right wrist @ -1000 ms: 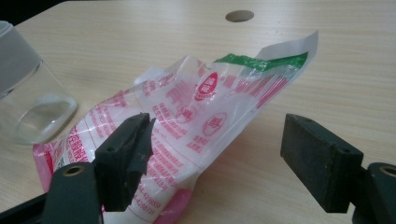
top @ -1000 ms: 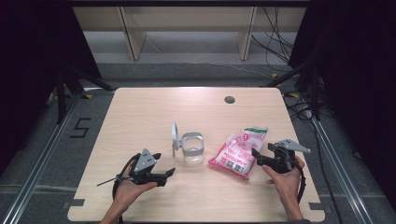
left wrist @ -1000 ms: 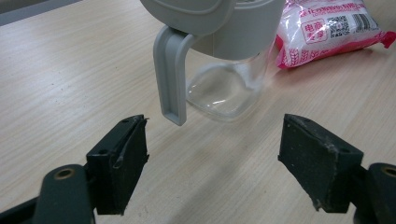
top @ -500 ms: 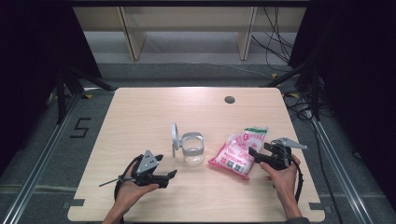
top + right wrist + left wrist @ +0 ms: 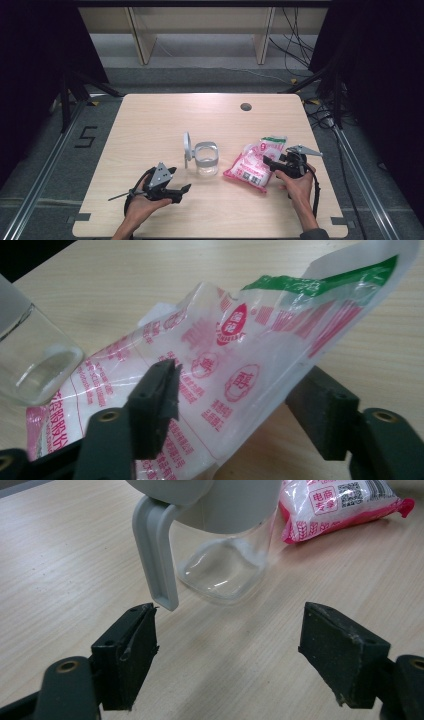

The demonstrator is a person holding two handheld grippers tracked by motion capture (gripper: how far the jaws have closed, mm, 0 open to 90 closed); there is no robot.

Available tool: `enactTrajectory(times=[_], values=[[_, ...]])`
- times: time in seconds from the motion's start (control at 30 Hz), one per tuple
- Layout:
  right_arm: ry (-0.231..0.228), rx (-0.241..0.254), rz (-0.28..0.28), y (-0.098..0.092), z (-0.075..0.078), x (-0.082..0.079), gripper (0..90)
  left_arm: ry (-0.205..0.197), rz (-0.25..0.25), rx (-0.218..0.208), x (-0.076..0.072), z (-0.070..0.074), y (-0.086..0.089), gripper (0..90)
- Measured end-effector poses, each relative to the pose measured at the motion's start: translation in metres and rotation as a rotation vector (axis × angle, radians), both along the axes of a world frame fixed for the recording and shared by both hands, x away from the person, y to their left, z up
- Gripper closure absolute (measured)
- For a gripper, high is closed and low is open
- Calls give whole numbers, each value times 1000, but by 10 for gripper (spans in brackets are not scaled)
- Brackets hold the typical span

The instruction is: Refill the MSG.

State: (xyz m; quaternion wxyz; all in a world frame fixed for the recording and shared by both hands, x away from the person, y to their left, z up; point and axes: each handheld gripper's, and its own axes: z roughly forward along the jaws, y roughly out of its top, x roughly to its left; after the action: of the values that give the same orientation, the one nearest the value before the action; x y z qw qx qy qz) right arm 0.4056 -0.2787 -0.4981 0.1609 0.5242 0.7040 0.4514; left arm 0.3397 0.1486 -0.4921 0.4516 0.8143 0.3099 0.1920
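On the table (image 5: 150, 120) there is one clear jar (image 5: 206, 160) with one grey lid (image 5: 186, 148) standing open at its left side. To the right of the jar lies one pink bag (image 5: 252, 164). Two grippers are near the jar: one left gripper (image 5: 184, 190), one right gripper (image 5: 267, 162).

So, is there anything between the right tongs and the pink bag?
Nothing visible. The bag already lies between the jaws of the right tongs, which have just been closing but do not yet clearly press on it. The jar stands off to the side, not in the way.
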Motion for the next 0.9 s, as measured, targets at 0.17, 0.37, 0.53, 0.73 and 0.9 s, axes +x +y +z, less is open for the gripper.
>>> enactTrajectory(times=[0.17,0.37,0.53,0.73,0.9], values=[[28,41,-9,9,-3,2,458,2,-2,10,0,-1,-1,223],[-2,-6,12,9,-7,11,528,2,-3,1,0,-1,-1,223],[9,-6,9,9,-8,14,601,-9,-5,13,0,-2,-2,223],[26,16,-13,12,-6,13,767,-6,-9,17,-1,-2,-3,223],[-7,-30,41,12,-5,14,900,-24,-25,39,0,-1,-3,223]])
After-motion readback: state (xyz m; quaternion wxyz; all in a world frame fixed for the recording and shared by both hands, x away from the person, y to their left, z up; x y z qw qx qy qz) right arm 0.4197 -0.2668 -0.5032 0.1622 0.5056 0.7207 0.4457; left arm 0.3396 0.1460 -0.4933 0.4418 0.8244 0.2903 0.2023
